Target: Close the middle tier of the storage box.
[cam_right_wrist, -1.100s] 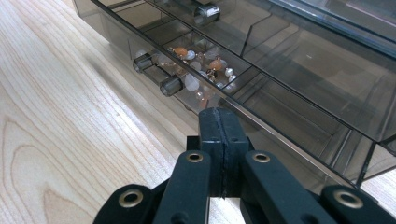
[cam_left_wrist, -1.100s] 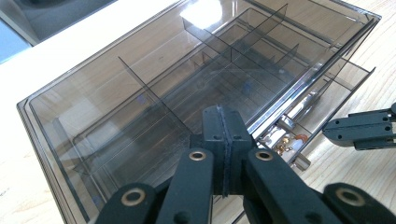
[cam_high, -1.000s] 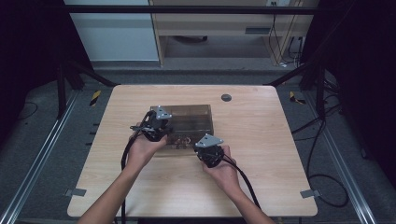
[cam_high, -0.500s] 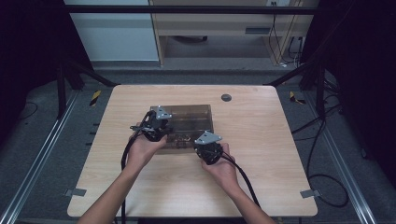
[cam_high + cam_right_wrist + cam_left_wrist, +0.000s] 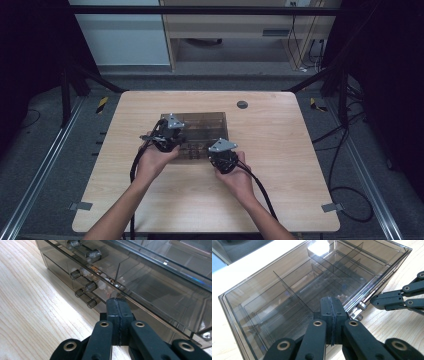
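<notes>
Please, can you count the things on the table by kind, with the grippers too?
Organizer box: 1
Grippers, both shut: 2 (left gripper, right gripper)
Round grommet in the table: 1
Total: 4

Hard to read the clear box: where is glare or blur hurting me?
Left gripper view: bright glare patch on the smoky clear organizer box, dividers otherwise sharp. Right gripper view: drawer knobs slightly soft, sunlit wood washed out. High view: dim surroundings, table evenly lit.
</notes>
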The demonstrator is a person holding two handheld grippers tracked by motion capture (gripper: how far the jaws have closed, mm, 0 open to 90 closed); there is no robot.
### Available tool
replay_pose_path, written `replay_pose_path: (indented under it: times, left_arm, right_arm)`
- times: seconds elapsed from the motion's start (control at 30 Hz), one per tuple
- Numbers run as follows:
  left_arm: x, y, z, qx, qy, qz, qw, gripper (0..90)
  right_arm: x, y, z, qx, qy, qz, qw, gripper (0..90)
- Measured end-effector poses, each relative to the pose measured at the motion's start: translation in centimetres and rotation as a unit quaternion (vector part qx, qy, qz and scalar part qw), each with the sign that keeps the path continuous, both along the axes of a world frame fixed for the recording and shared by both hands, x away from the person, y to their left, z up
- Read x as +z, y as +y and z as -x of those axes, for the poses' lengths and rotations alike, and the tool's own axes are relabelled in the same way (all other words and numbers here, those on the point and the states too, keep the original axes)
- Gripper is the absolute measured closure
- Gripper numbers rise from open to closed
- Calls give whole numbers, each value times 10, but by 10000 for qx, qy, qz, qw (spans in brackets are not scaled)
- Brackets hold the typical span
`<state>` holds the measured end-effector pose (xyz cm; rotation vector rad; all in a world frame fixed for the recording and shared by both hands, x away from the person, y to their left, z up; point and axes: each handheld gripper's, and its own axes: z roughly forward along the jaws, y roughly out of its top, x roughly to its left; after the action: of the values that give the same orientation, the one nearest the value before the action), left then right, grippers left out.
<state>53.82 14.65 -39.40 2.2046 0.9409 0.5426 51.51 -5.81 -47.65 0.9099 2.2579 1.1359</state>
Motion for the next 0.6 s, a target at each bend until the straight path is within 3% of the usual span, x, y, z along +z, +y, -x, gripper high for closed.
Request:
replay_pose_path:
  times: [0.6]
  left_arm:
    - [0,0,0,-9,-16,7,10000,898]
  right_arm:
    - [1,1,-3,-1,22,6,10000,900]
